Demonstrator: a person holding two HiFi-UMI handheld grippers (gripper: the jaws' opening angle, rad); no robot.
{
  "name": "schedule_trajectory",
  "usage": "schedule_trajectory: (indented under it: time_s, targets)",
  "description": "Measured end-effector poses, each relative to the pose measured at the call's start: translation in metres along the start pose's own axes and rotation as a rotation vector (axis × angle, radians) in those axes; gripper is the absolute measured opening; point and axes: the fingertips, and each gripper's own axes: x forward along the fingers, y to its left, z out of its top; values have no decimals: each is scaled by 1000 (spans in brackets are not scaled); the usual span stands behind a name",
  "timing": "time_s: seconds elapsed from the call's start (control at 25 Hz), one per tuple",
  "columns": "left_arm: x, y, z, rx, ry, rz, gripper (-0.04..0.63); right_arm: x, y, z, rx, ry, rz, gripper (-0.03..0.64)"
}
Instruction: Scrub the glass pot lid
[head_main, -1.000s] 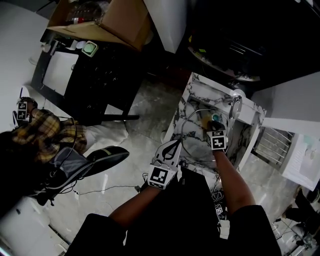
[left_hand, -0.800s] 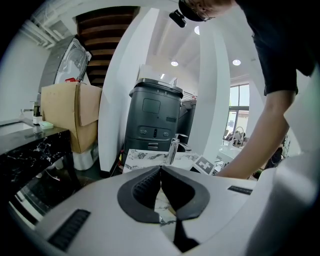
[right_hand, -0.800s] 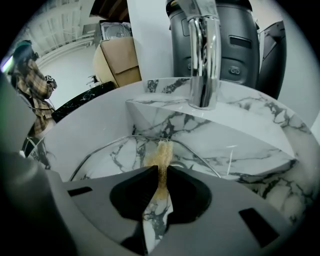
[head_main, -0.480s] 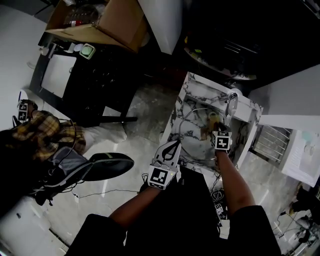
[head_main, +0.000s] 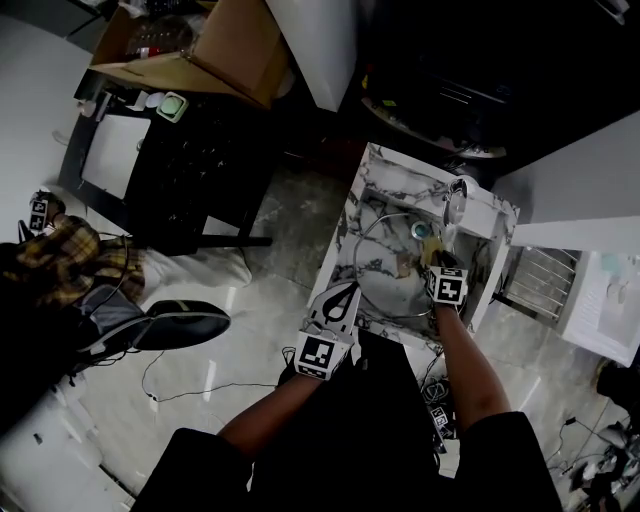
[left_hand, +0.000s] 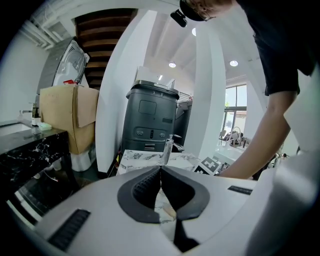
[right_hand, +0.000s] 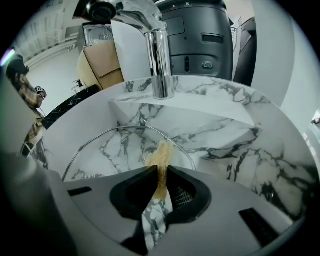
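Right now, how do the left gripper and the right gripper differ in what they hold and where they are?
The left gripper is shut with nothing between its jaws; the right gripper pinches a yellowish scrub pad. The left gripper sits at the near edge of the marble sink; the right gripper is over the glass lid inside it. Both point toward the sink.

No legible text, square markers on left hand-held gripper (head_main: 345, 290), right hand-held gripper (head_main: 428, 258)
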Motion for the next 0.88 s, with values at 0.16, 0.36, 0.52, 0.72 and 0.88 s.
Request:
schedule_trajectory:
  time_s: [0.16, 0.36, 0.52, 0.72, 0.88]
  targets:
    - [0, -4, 2, 0, -2, -6, 15, -10, -8, -9, 15, 12, -21, 57]
    - [0, -11, 1, -3, -2, -10, 15, -18, -13, -22, 27, 26, -9, 57]
    - [-2, -14, 1, -10, -10, -7, 15, -26, -10, -31, -16, 58, 10, 57]
    - [-2, -19, 2, -28, -27, -4, 15, -36, -2, -43, -63, 93, 28, 57]
    - [-3, -22, 5, -28, -43, -6, 15, -39, 4, -56, -52, 135, 33, 57]
